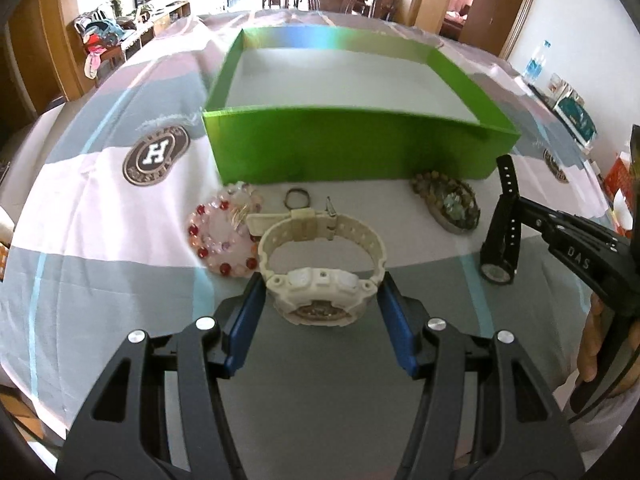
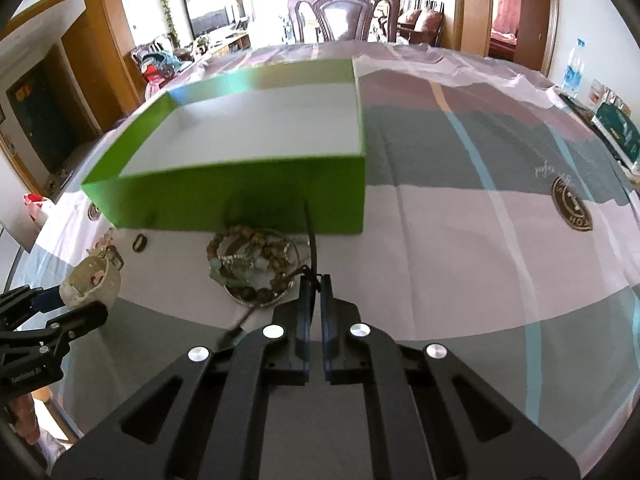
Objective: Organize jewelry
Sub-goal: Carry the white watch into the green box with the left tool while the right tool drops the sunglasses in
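On the cloth-covered worktop (image 1: pixel 100 216), just in front of the open green box (image 1: pixel 344 148), the left tongs (image 1: pixel 322 288) grasp a cream watch (image 1: pixel 320 268) by the sides of its case, blue pads pressed against it. Beside it lie a red-and-pink bead bracelet (image 1: pixel 224 232) and a small ring (image 1: pixel 297 199). The right tongs (image 2: pixel 315 284) are clenched on the strap of a black watch (image 1: pixel 502 224), which stands upright near a heap of brown and green bead bracelets (image 2: pixel 252 268). The box's white floor is bare.
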